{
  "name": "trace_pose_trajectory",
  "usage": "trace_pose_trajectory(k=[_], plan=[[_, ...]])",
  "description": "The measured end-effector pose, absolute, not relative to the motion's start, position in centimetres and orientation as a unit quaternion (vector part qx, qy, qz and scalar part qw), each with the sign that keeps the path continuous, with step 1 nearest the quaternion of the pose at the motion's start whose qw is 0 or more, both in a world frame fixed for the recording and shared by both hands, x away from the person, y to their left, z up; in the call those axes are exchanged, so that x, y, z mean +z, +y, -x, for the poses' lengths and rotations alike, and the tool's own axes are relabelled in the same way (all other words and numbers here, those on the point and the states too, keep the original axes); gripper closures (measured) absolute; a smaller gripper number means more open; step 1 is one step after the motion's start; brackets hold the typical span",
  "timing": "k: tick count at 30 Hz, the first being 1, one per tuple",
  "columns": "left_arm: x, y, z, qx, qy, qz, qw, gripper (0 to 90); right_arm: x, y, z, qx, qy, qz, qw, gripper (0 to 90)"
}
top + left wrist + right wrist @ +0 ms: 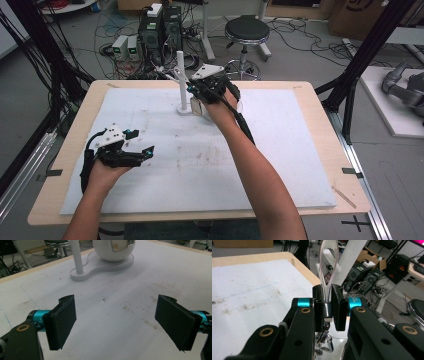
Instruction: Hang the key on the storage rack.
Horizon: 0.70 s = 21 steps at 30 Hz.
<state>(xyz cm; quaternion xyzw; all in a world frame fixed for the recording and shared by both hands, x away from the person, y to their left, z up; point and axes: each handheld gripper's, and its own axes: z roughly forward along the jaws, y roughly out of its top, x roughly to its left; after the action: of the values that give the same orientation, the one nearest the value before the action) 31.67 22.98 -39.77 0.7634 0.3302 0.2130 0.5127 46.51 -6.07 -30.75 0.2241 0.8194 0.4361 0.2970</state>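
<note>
Held thing: a thin looped strap (328, 270), pale and glossy, a narrow loop standing up from the right gripper (327, 311); metal clips hang beneath.
Right gripper: jaws pinched tight on the strap's lower end.
Where: at the table's far middle, beside the white stand's post (181, 75) and its white ball (113, 250).
Left gripper (142, 150): jaws spread wide, holding nothing, low over the white mat (165, 150) near the left side.
Edges: the stand sits near the mat's far edge.
Open room: the mat's middle, between the hands, lies bare.

white ball (113, 250) cut off at top; looped strap's (328, 270) lower end hidden
</note>
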Motion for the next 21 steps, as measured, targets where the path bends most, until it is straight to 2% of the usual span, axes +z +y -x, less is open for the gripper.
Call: trace_pose_trajectory(k=[4, 5, 6, 12, 21], plan=[[-39.8, 23.1, -31.6, 0.214, 0.331, -0.763, 0.513, 17.3, -31.2, -6.0, -46.9, 0.429, 0.823, -0.225, 0.296, 81.2], [-39.8, 23.1, -31.7, 0.215, 0.331, -0.764, 0.511, 17.3, -31.3, -5.9, -47.0, 0.422, 0.827, -0.224, 0.296, 79.9], [-39.8, 23.2, -31.7, 0.215, 0.332, -0.764, 0.511, 17.3, -31.5, -5.8, -47.0, 0.417, 0.827, -0.22, 0.306, 71.8], [-40.0, 22.9, -31.8, 0.212, 0.332, -0.766, 0.508, 17.3, -30.9, -6.2, -46.5, 0.421, 0.824, -0.22, 0.308, 66.7], [-39.9, 22.8, -31.6, 0.215, 0.329, -0.766, 0.509, 17.3, -30.4, -7.5, -45.9, 0.427, 0.818, -0.224, 0.314, 66.6]])
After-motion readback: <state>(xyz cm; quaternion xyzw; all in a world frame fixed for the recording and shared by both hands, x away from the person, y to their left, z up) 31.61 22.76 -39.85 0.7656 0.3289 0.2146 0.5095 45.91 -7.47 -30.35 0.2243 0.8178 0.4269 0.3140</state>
